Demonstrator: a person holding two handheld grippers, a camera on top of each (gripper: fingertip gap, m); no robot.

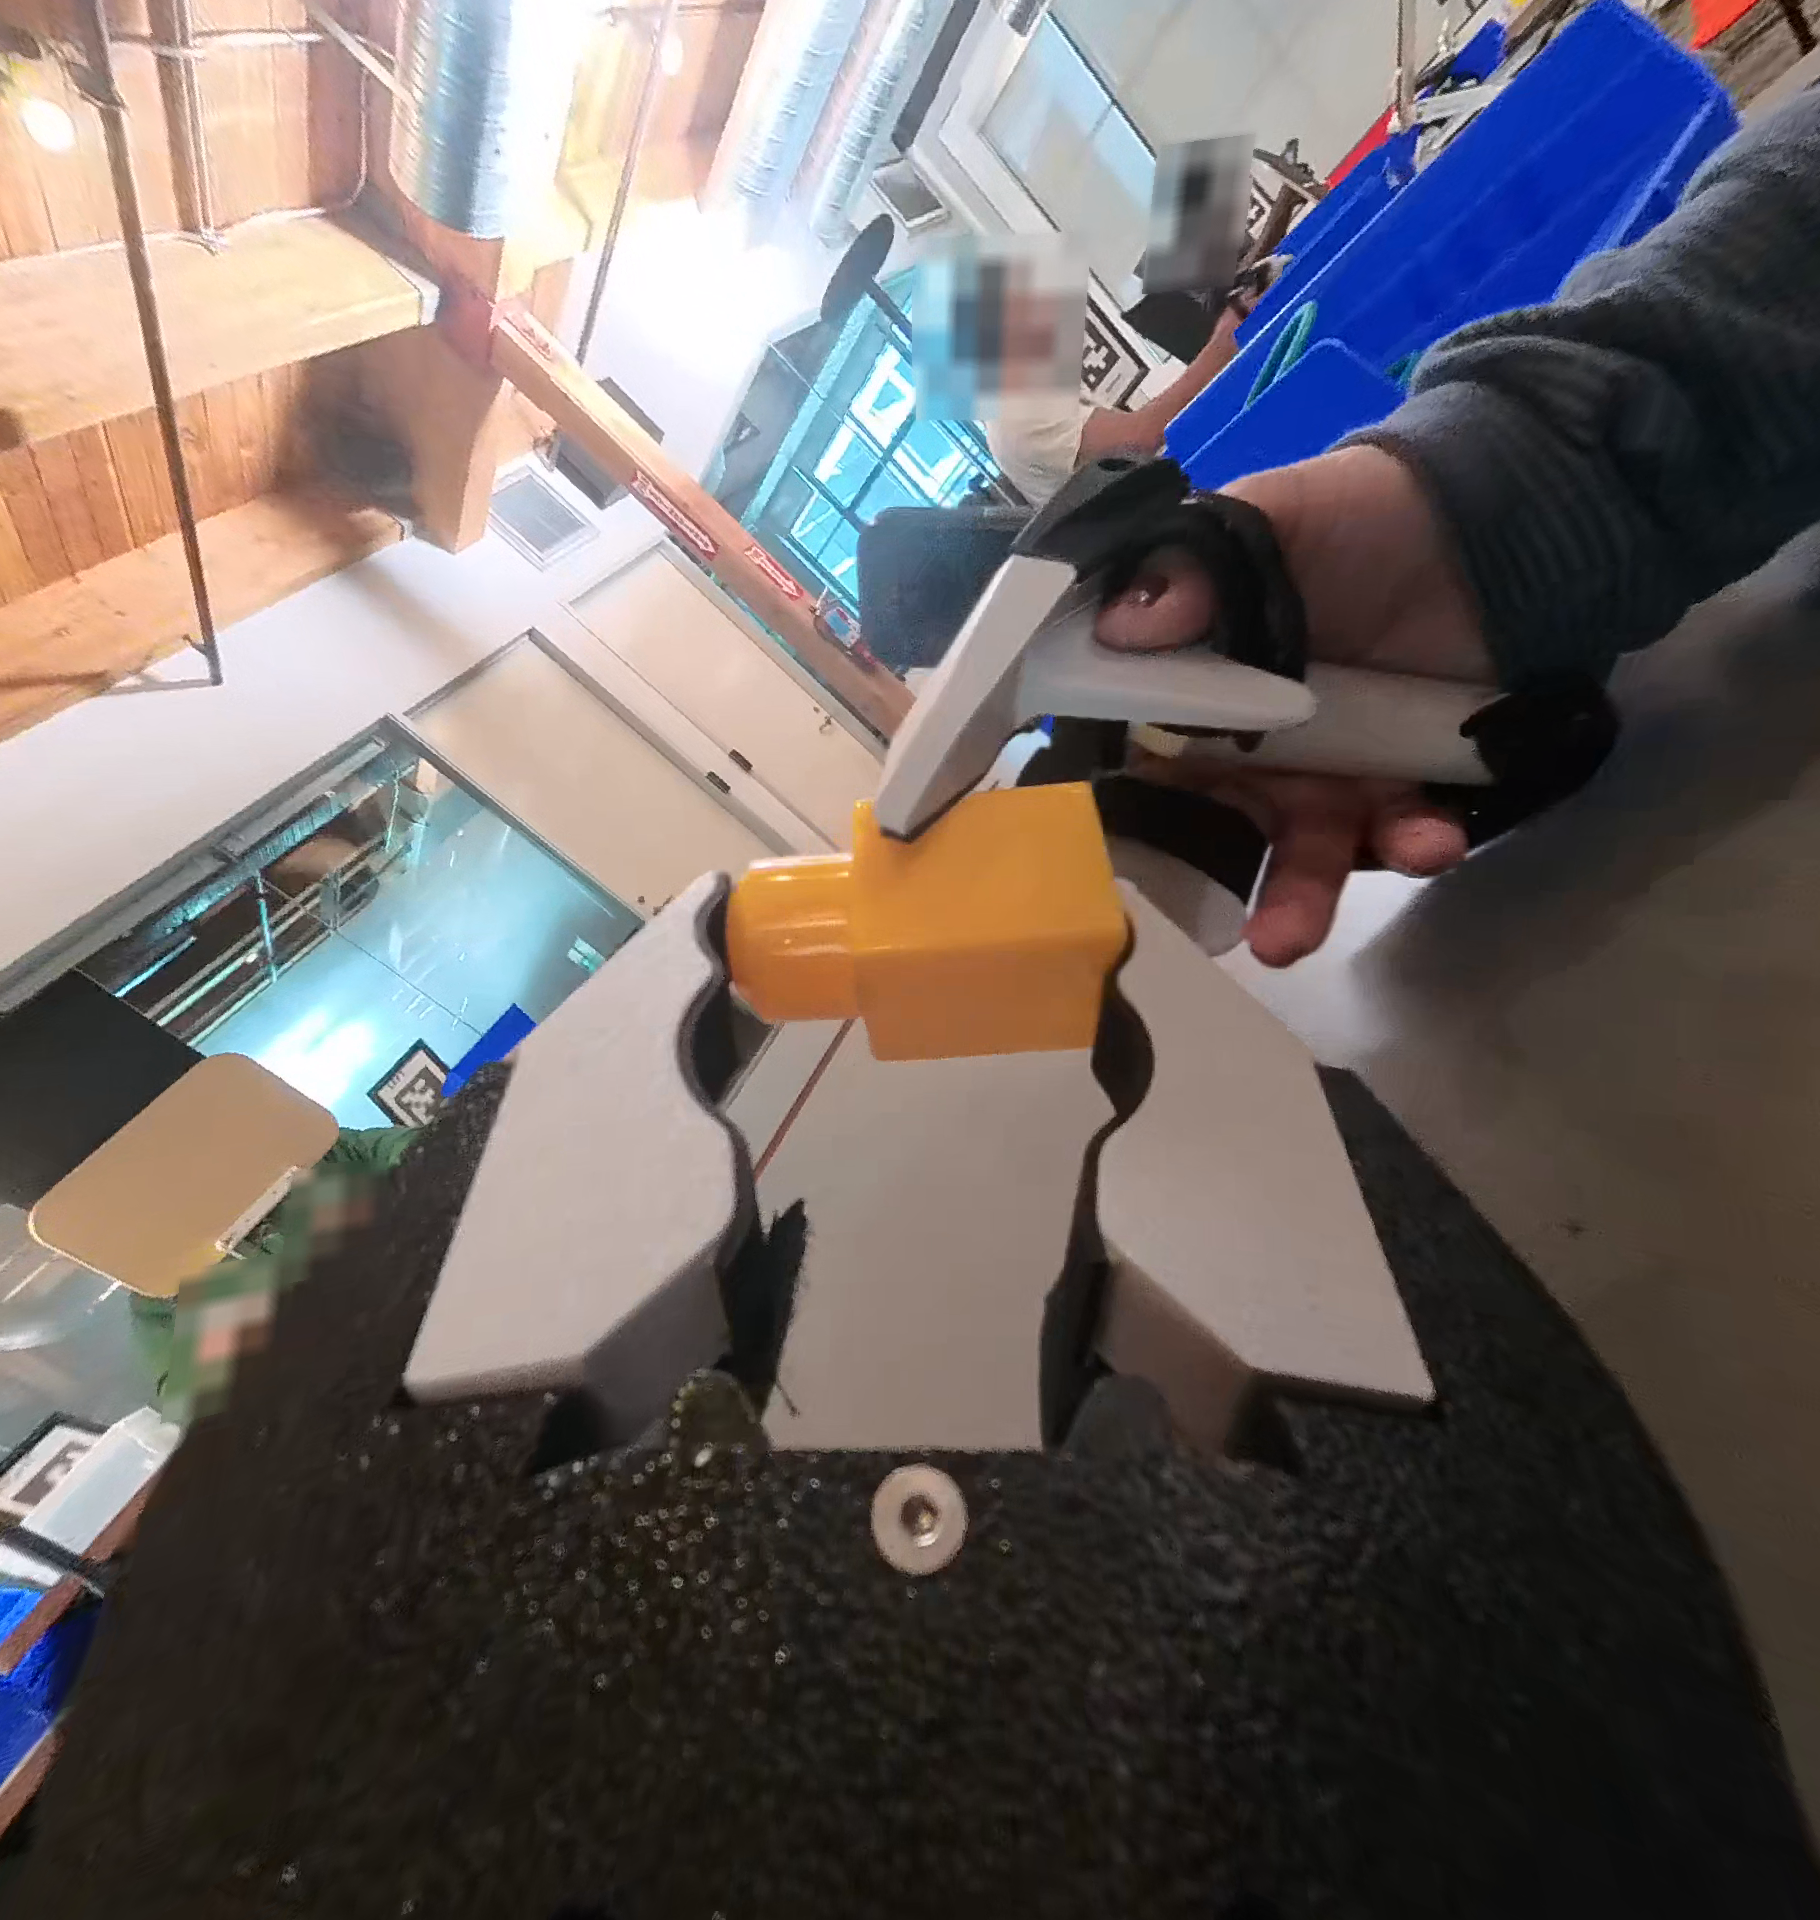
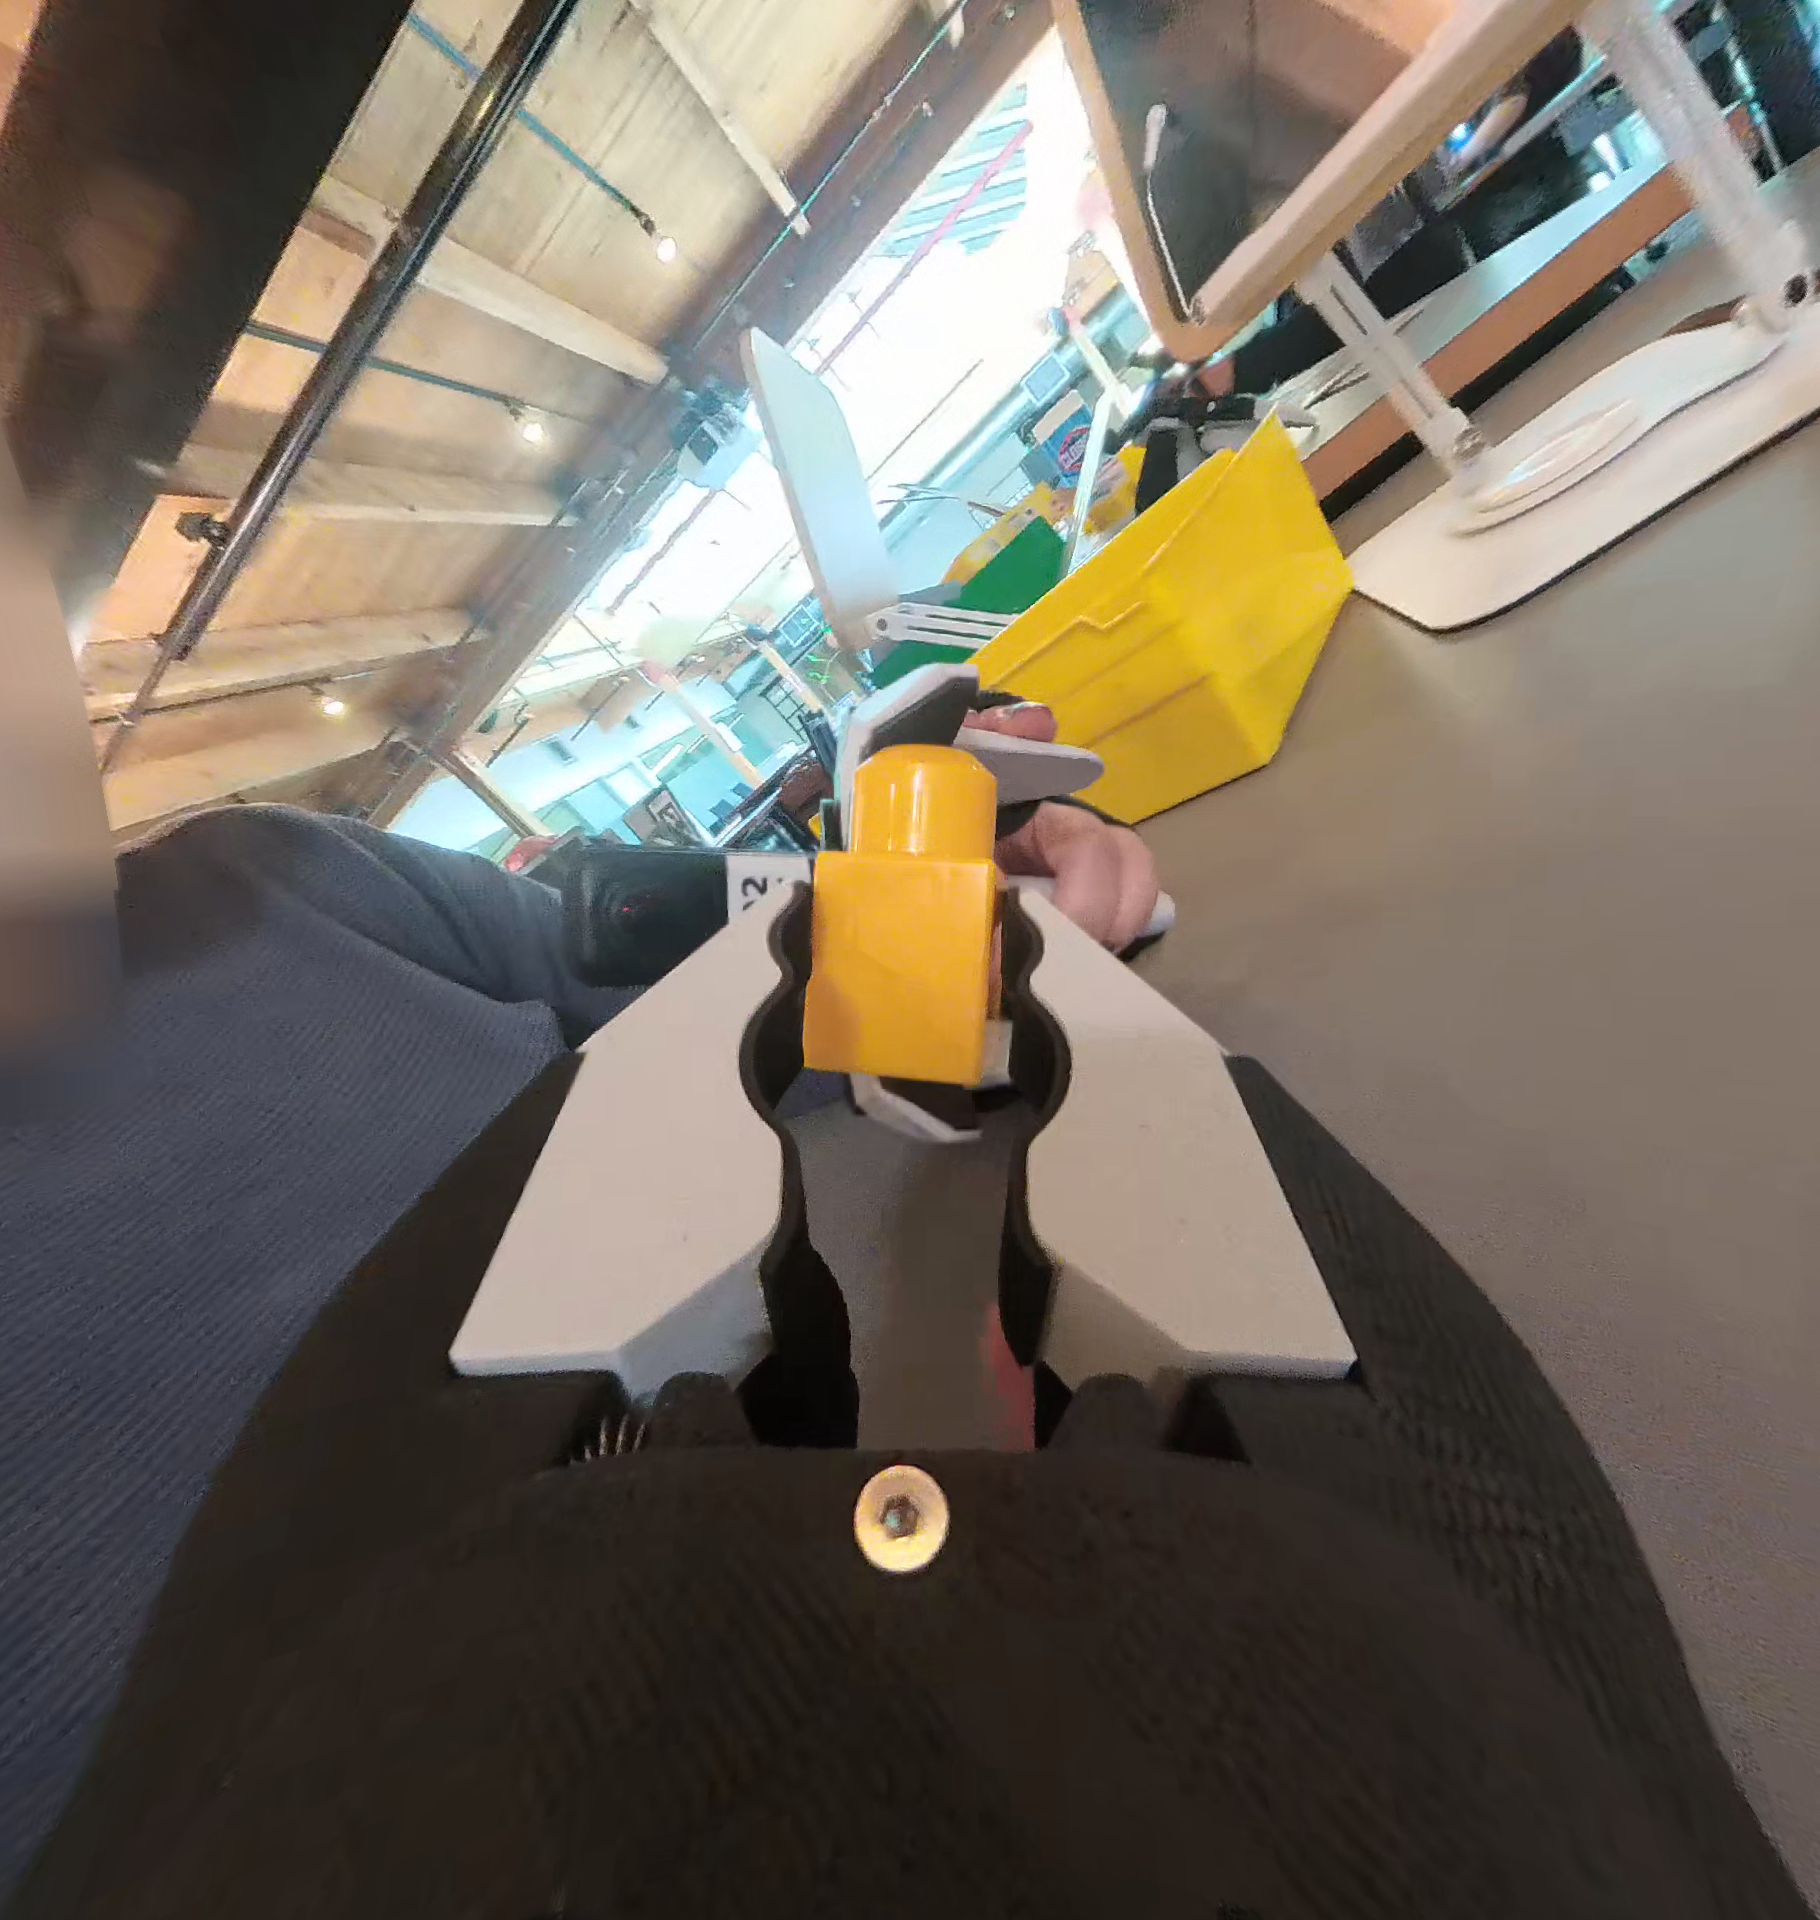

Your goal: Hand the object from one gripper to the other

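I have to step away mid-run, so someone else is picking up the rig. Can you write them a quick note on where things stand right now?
Left tongs: closed on the yellow block end to end, stud against one finger and flat base against the other.
Right tongs: closed across the block's two side faces, at right angles to the left pair.
Block: held in the air above the grey table, touched by both tongs.
Done: the second grip is on.
Left: the giving side must open and back away. These views do not show which side that is.
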